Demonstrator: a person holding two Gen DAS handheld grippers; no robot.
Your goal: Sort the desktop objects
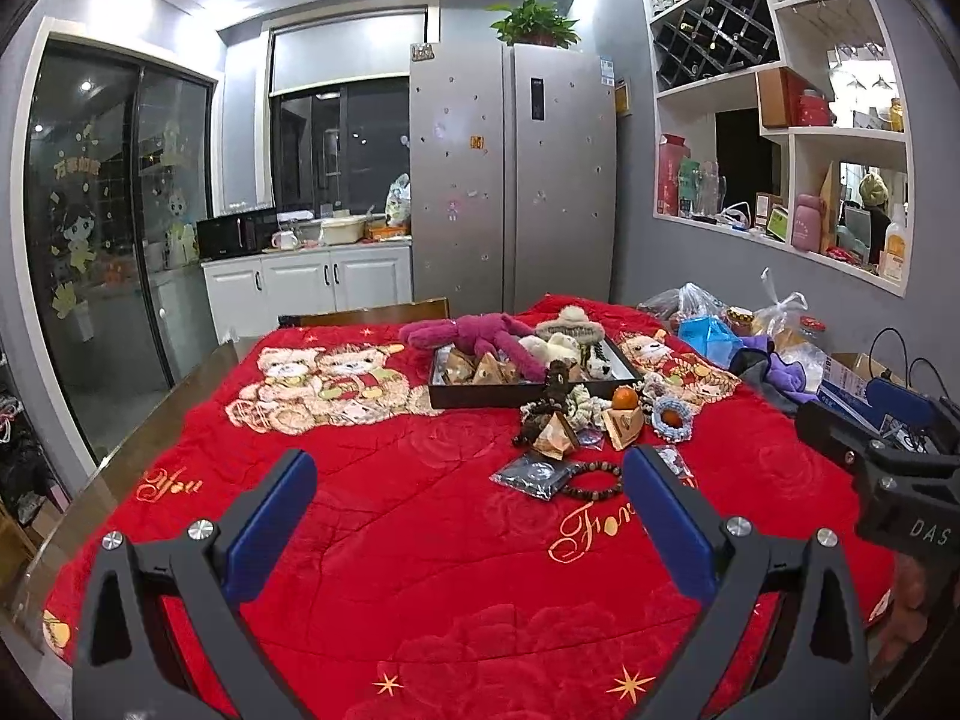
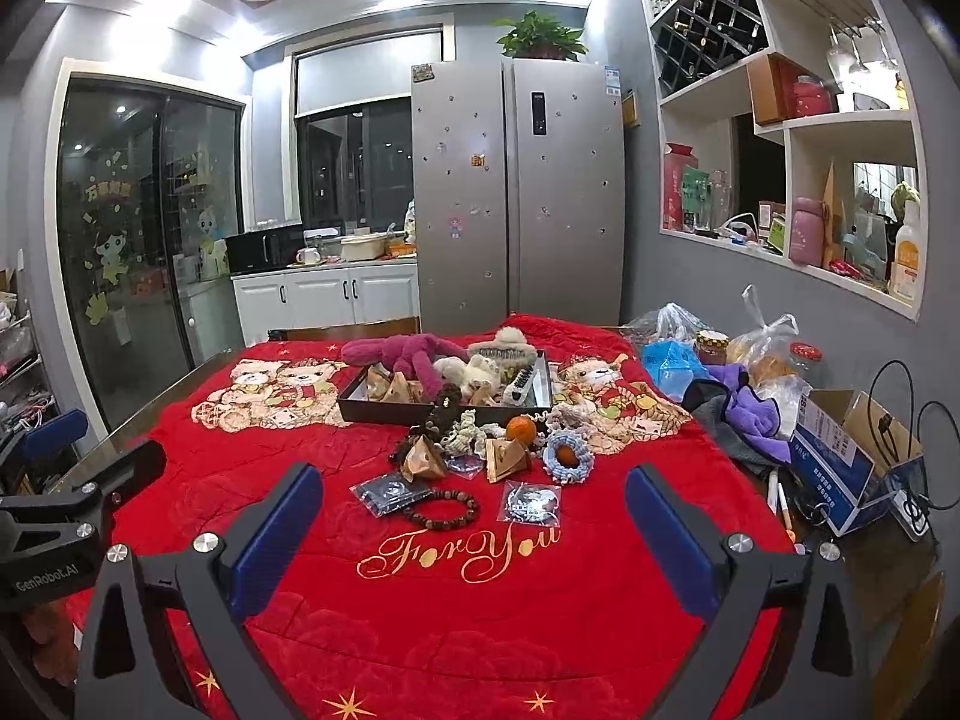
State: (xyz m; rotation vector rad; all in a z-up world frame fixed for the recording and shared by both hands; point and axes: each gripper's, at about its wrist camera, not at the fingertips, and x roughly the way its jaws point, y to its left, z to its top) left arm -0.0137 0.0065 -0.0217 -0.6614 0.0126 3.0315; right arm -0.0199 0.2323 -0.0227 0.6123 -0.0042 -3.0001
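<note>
Tray lies long side across the table; left gripper and right gripper gape empty.

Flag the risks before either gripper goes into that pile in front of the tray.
1. The loose items are packed tight: the orange touches a wooden wedge and knitted pieces, so open jaws may catch neighbours.
2. The bead bracelet and flat packet lie low on the soft red blanket; fingers may snag fabric.
3. The black tray is already heaped with plush toys; additions could spill.
</note>
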